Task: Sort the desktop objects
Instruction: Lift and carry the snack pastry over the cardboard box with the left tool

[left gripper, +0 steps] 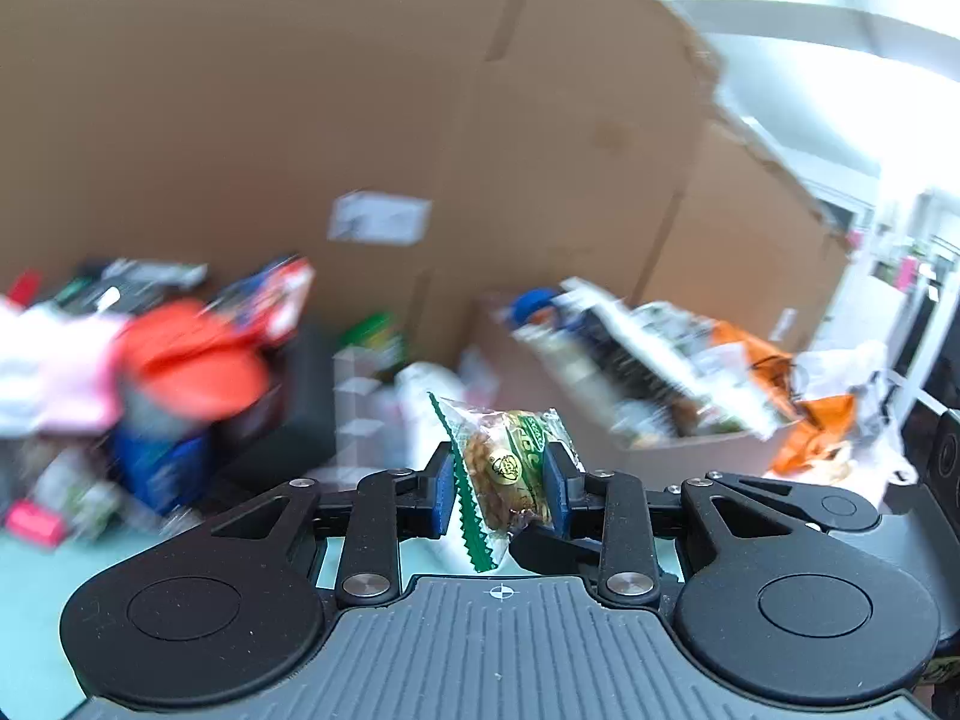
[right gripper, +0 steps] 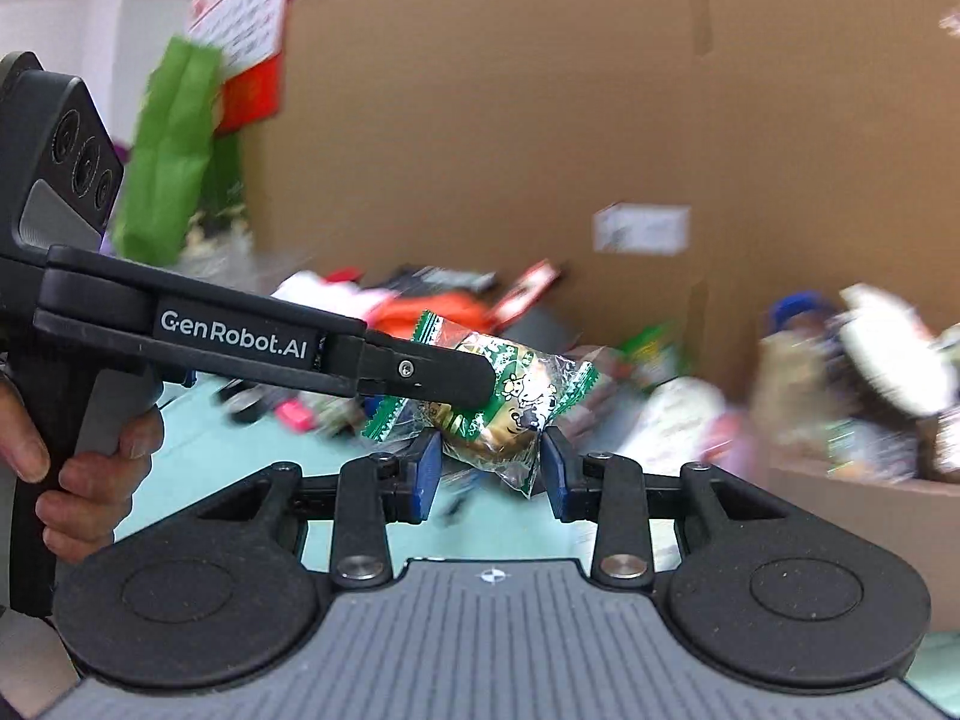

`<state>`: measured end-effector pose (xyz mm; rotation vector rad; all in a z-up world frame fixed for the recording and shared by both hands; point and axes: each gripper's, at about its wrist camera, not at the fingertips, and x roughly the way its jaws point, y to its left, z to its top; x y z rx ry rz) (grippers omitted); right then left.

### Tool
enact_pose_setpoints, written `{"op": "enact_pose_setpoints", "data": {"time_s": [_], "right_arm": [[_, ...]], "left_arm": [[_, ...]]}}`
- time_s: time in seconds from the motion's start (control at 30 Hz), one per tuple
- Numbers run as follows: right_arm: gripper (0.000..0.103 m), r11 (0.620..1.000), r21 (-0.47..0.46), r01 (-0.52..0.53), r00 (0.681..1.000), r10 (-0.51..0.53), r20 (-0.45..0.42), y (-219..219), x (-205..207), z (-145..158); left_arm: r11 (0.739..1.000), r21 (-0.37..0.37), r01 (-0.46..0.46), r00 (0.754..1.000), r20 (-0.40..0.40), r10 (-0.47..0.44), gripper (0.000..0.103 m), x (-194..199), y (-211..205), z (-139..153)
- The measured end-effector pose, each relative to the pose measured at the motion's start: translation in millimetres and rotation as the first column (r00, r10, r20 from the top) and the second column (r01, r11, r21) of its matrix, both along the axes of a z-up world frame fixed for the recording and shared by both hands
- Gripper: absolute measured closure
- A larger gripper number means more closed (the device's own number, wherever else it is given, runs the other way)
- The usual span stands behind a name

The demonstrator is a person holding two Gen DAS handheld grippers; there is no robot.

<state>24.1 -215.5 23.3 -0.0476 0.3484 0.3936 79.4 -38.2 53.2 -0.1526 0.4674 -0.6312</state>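
In the left wrist view my left gripper (left gripper: 498, 489) is shut on a small green-and-clear snack packet (left gripper: 507, 468), its blue pads pressing both sides. The right wrist view shows that same left gripper (right gripper: 480, 381) reaching in from the left with a green cow-printed packet (right gripper: 528, 387) at its tip. Just below it my right gripper (right gripper: 492, 471) is shut on a second snack packet (right gripper: 495, 441) with a golden-brown snack inside. The two packets overlap in this view. A person's hand (right gripper: 90, 468) grips the left gripper's handle.
A tall cardboard wall (left gripper: 300, 120) stands behind. A blurred heap of goods with a red item (left gripper: 192, 360) lies at the left, and a cardboard box (left gripper: 690, 444) full of packets sits at the right. The tabletop (right gripper: 198, 450) is pale green. A green bag (right gripper: 174, 150) hangs at the left.
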Motion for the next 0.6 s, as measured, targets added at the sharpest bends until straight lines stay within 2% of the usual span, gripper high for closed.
{"op": "enact_pose_setpoints", "data": {"time_s": [0.13,0.23,0.4,0.43,0.5,0.6], "right_arm": [[0.063,0.995,0.022,0.098,0.994,-0.099,0.045,-40,1,16],[0.063,0.986,0.025,0.164,0.983,-0.166,0.073,-68,7,26],[0.063,0.967,0.040,0.251,0.962,-0.254,0.096,-112,27,39],[0.063,0.964,0.045,0.264,0.959,-0.267,0.097,-121,33,42],[0.063,0.957,0.049,0.285,0.953,-0.288,0.095,-134,46,45],[0.062,0.946,0.034,0.321,0.942,-0.323,0.092,-154,66,48]], "left_arm": [[0.997,0.006,0.079,0.995,0.054,-0.080,0.073,10,-51,21],[0.990,-0.026,0.139,0.989,0.053,-0.137,0.072,27,-84,33],[0.978,-0.033,0.204,0.976,0.082,-0.201,0.071,57,-140,49],[0.977,-0.036,0.210,0.975,0.088,-0.206,0.068,64,-150,52],[0.973,-0.044,0.228,0.970,0.091,-0.224,0.056,78,-169,56],[0.970,-0.044,0.237,0.969,0.087,-0.233,0.055,101,-195,58]]}}
